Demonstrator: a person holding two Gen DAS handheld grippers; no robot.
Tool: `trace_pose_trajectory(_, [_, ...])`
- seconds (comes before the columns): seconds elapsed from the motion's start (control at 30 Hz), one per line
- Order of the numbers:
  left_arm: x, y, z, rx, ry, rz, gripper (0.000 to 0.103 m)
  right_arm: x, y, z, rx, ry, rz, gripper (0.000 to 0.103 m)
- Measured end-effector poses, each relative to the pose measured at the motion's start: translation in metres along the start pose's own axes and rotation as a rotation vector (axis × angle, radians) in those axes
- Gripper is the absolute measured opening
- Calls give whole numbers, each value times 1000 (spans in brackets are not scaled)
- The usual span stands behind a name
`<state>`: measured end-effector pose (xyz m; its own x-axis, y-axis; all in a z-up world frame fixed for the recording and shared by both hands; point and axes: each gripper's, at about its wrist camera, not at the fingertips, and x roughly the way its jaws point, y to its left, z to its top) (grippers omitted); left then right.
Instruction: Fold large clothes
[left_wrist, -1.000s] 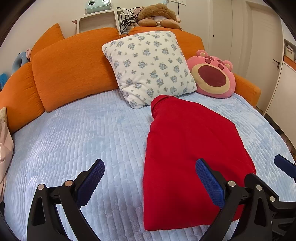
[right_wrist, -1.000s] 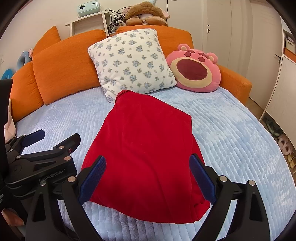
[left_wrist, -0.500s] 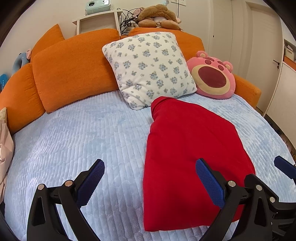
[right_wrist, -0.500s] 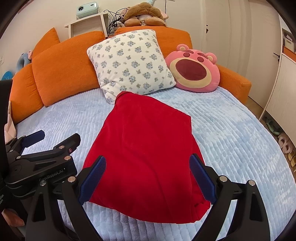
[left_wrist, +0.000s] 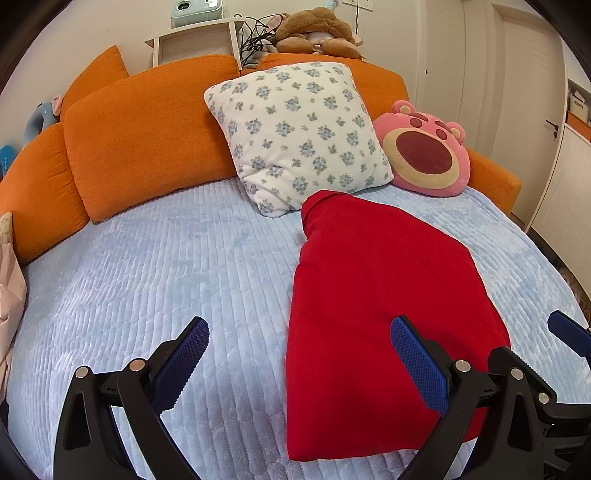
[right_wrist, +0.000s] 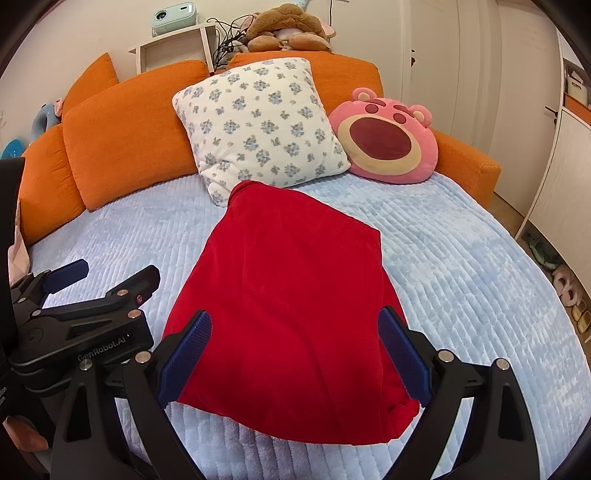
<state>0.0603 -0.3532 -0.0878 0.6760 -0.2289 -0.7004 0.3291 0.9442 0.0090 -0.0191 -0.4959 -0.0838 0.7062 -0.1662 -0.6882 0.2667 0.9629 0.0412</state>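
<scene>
- The left gripper (left_wrist: 299, 360) is held low over the pale blue ribbed bed cover (left_wrist: 155, 280), its two blue-padded fingers (left_wrist: 181, 356) spread wide with nothing between them.
- Its left finger is seen over bare cover; its right finger is seen over the near part of the folded red velvety garment (left_wrist: 376, 295).
- The right gripper (right_wrist: 295, 354) is held low at the near end of the same garment (right_wrist: 291, 295), its jaws likewise spread wide and empty, one blue pad (right_wrist: 184, 356) at each near corner of the cloth.
- Contact between pads and cloth cannot be told from either view.
- The two grippers are placed side by side and near one another; the left one's black frame (right_wrist: 85, 314) is seen at the left of the right wrist view.
- The garment is laid flat as a roughly rectangular stack, right of the bed's middle, its narrow far end just beside the white pillow with blue flowers (left_wrist: 299, 133).
- A pink bear-face cushion (left_wrist: 424, 151) is propped beside that pillow, against the orange back cushions (left_wrist: 147, 133).
- A wide stretch of bare cover is seen left of the garment, and a narrower strip on its right before the bed's edge.
- A pale pink cloth (left_wrist: 11, 295) is seen at the far left edge of the bed.
</scene>
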Motion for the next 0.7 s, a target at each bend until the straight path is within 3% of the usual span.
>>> trace_pose_trajectory(0.7, [2,-1,2,-2,4,4,100,4,-7,0,-5,11,2,90])
